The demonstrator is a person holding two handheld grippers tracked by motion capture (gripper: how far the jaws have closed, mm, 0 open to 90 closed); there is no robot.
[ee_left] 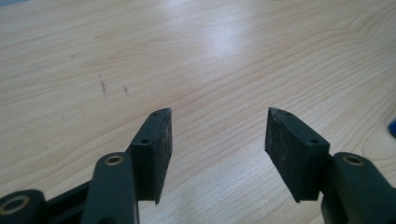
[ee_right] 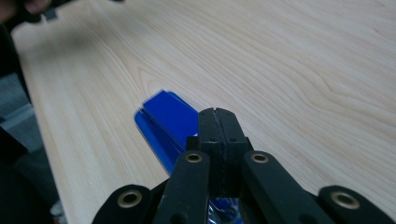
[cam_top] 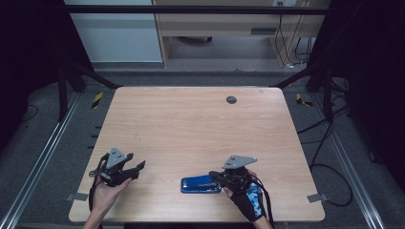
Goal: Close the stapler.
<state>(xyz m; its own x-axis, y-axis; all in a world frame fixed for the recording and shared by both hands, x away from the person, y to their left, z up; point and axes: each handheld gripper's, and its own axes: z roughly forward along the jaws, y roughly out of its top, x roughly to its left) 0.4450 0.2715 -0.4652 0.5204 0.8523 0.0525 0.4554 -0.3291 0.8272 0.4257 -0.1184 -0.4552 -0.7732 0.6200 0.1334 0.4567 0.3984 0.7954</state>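
High view: blue case [cam_top: 200, 184] lies flat on table [cam_top: 191, 124] near the 6 o'clock edge. Your right gripper [cam_top: 222, 178] sits at its 3 o'clock end, jaws pressed together, apparently gripping nothing. Left gripper [cam_top: 138, 168] hovers spread wide. Likely next: open, grasp.

left hand-held gripper [cam_top: 138, 168]: jaws spread wide apart, nothing between them, held low over the surface [cam_top: 191, 124] near its front-left corner, pointing right | left hand [cam_top: 107, 188]: wrapped under its grip | right hand-held gripper [cam_top: 213, 175]: jaws pressed together, near the front edge right of centre, pointing left | right hand [cam_top: 246, 195]: gloved, gripping from behind
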